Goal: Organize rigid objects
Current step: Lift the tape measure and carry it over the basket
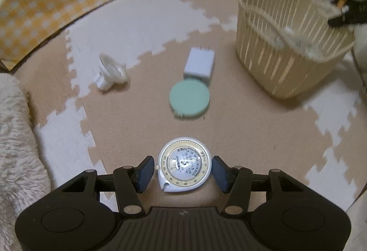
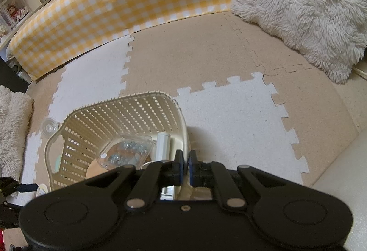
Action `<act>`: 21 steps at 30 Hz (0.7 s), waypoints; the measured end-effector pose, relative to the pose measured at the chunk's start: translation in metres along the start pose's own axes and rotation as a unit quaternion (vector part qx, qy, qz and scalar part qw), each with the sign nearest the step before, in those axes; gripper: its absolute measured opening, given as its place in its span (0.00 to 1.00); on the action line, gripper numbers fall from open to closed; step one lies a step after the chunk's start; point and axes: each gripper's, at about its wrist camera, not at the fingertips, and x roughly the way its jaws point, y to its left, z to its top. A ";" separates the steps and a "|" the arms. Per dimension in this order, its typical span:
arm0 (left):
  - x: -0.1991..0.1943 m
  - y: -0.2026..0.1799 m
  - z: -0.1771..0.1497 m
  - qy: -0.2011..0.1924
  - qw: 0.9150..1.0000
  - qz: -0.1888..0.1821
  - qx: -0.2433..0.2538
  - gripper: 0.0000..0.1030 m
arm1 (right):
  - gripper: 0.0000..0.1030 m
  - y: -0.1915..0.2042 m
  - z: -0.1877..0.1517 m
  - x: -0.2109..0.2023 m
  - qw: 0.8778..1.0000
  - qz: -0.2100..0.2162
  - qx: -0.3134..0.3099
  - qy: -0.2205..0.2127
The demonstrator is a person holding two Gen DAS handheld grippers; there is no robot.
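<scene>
Round dial (image 1: 184, 168): lies on the floor mat (image 1: 240, 131), between the two fingers of the left gripper (image 1: 183, 170), with a gap on each side.
Flat disc (image 1: 189, 99): on the mat, behind the dial.
Plug block (image 1: 199, 65): just behind the disc, touching it or nearly so.
Funnel piece (image 1: 111, 71): on its side, left of the plug block, well apart.
Basket (image 1: 286, 44): on the mat, right of the plug block.
In the basket: a clear box (image 2: 125, 151) with a tube (image 2: 163, 145) to its right.
Right gripper (image 2: 185, 166): at the basket's rim.
Checked cushion (image 2: 128, 7): behind the mat.
Fluffy pillow (image 2: 307, 5): far right corner.

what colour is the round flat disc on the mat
Mint green disc, clearest in the left wrist view.
</scene>
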 end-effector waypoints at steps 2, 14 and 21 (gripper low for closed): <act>-0.007 0.000 0.004 -0.015 1.000 -0.003 -0.009 0.54 | 0.05 0.000 0.000 0.000 1.000 0.000 0.000 0.000; -0.065 -0.033 0.037 -0.100 0.994 -0.027 -0.018 0.54 | 0.05 0.000 0.000 0.000 1.000 0.000 -0.001 0.000; -0.074 -0.077 0.067 -0.123 0.990 -0.066 0.002 0.54 | 0.05 0.000 0.000 0.000 1.000 0.001 0.001 0.000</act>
